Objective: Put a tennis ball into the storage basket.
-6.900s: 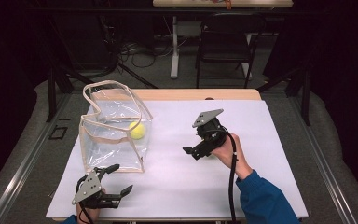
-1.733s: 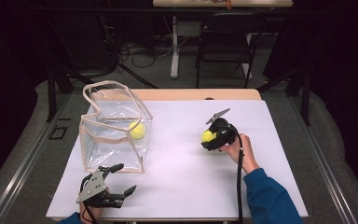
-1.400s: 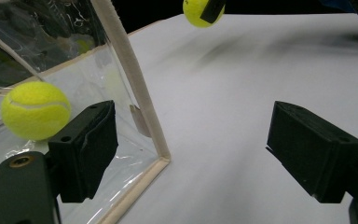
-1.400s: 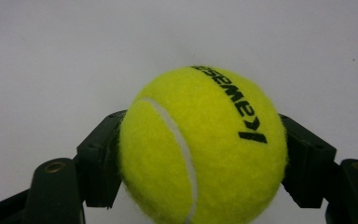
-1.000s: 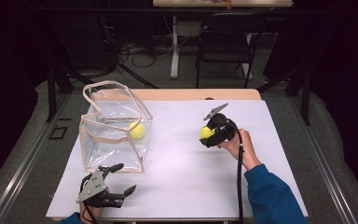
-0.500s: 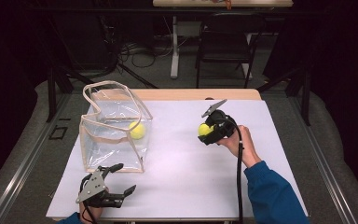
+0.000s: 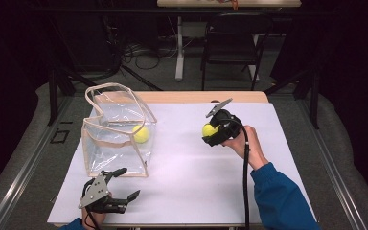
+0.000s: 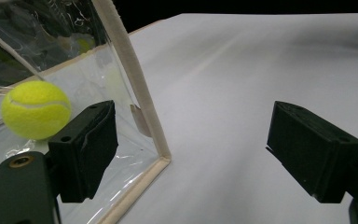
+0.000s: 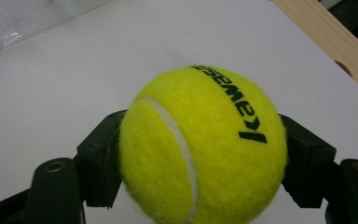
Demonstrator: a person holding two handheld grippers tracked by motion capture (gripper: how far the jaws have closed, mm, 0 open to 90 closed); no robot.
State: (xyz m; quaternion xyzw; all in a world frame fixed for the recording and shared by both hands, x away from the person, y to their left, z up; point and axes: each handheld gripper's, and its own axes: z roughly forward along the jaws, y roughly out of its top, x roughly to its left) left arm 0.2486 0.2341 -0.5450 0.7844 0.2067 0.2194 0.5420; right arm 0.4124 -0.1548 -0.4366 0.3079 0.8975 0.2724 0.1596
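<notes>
high view: right gripper [image 7: 210,133] holds a fuzzy yellow tennis ball [image 7: 209,130] above the white table [image 7: 187,182], right of the clear plastic bag [image 7: 117,132] | left gripper view: left gripper [image 8: 191,149] wide, nothing inside, beside bag | right gripper view: jaws squeeze ball

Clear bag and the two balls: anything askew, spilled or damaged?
Nothing stands out. The clear bag stands upright and open with one tennis ball inside; the right gripper holds the second ball cleanly.

High view overlooks the table [image 7: 182,191]; gripper views sit close above it
</notes>
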